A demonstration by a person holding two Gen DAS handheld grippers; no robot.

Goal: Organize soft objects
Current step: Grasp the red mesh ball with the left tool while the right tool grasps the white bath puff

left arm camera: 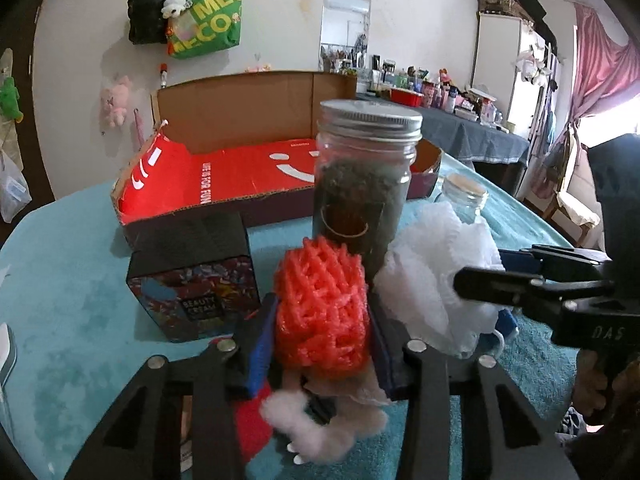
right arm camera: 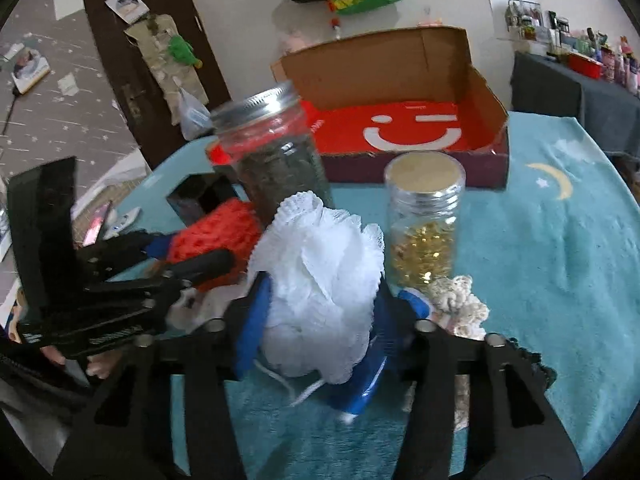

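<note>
Left gripper (left arm camera: 320, 316) clamping red mesh (left arm camera: 320, 304); tall jar (left arm camera: 362, 184) of dark herbs, red-lined box (left arm camera: 256, 180)

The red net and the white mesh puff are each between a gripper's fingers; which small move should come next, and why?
Probably lift both and carry them over the jars toward the open cardboard box. The left gripper pinches the red net, the right gripper the white mesh puff, and the box behind lies empty.

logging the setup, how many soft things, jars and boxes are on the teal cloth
soft things: 4 (orange mesh sponge in left tongs, white bath pouf in right tongs, cream fluffy piece, cream knitted piece)
jars: 2 (herb jar, gold-bead jar)
boxes: 2 (red-lined cardboard box, beauty cream box)
total: 8
</note>
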